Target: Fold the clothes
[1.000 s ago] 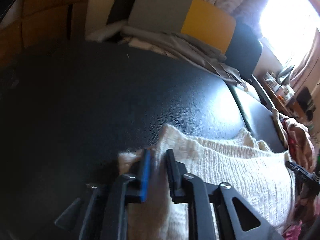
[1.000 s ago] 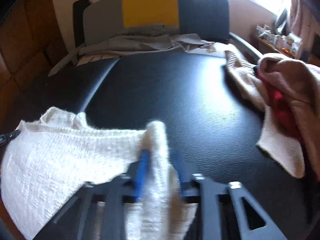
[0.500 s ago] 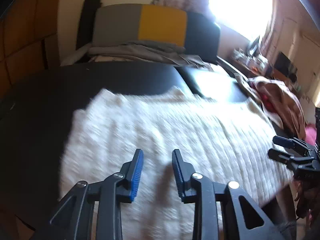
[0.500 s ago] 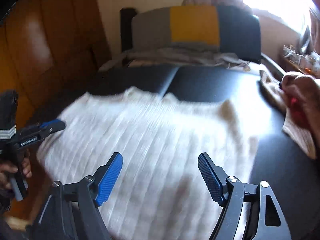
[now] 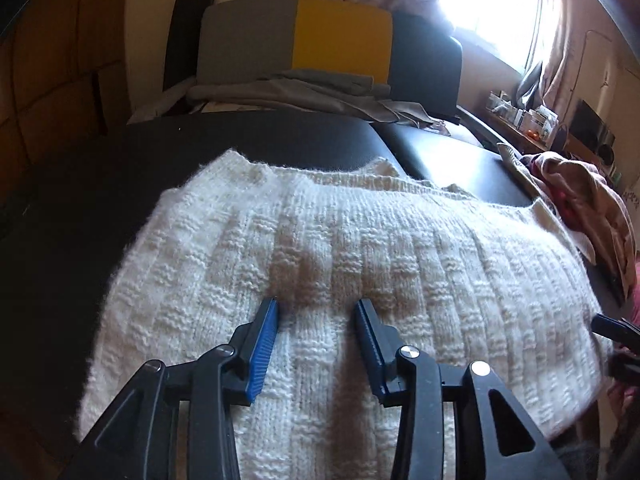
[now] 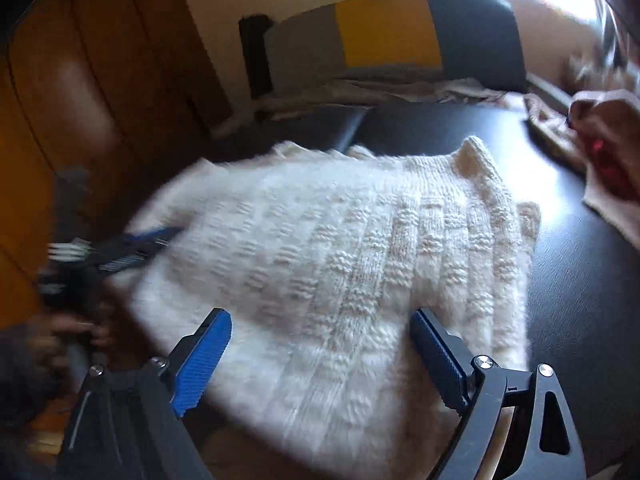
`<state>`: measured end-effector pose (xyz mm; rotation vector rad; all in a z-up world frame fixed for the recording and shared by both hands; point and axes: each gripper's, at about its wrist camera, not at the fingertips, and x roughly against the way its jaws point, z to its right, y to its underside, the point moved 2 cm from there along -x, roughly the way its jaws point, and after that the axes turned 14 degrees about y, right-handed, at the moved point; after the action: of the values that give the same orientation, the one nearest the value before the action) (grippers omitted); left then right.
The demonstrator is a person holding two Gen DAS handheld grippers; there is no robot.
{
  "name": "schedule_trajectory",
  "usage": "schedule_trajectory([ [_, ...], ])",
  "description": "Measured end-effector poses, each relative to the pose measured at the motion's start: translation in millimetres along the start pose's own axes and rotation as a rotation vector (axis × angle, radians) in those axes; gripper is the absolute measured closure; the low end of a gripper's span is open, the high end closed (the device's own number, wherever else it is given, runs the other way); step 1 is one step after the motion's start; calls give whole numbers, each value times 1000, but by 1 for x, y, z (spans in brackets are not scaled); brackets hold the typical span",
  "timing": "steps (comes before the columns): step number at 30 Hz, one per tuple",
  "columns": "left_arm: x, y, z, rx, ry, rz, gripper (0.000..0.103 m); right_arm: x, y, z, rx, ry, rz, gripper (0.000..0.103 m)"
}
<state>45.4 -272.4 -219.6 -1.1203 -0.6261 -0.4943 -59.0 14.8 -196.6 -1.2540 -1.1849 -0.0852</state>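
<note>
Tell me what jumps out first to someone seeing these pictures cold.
A cream knit sweater dominates, spread flat across the black padded surface in the middle of both views. Both the left gripper and the right gripper hang open just over its near part, gripping nothing. Behind it, a grey, yellow and dark cushion stands against the wall, over a pile of grey clothes.

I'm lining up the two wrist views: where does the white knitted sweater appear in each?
Left wrist: the white knitted sweater fills the centre and lower frame, spread beneath the open left tool.
Right wrist: it covers the centre and lower middle, under the open right tool.
Shared landmark: the grey, yellow and dark cushion, top centre.
</note>
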Motion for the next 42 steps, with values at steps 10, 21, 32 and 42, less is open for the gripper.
schedule_trajectory([
  [10, 21, -8, 86, -184, 175, 29, 64, 68, 53, 85, -193, -255, -65, 0],
  [21, -21, -7, 183, -448, 314, -77, 64, 26, 41, 84, -155, -488, -140, 0],
  [32, -71, -2, 187, -418, 273, -241, 58, 2, 53, 43, 208, -615, -500, 0],
  [42, -56, 0, 176, -359, 309, -184, 57, 22, 50, 59, 87, -470, -418, 0],
])
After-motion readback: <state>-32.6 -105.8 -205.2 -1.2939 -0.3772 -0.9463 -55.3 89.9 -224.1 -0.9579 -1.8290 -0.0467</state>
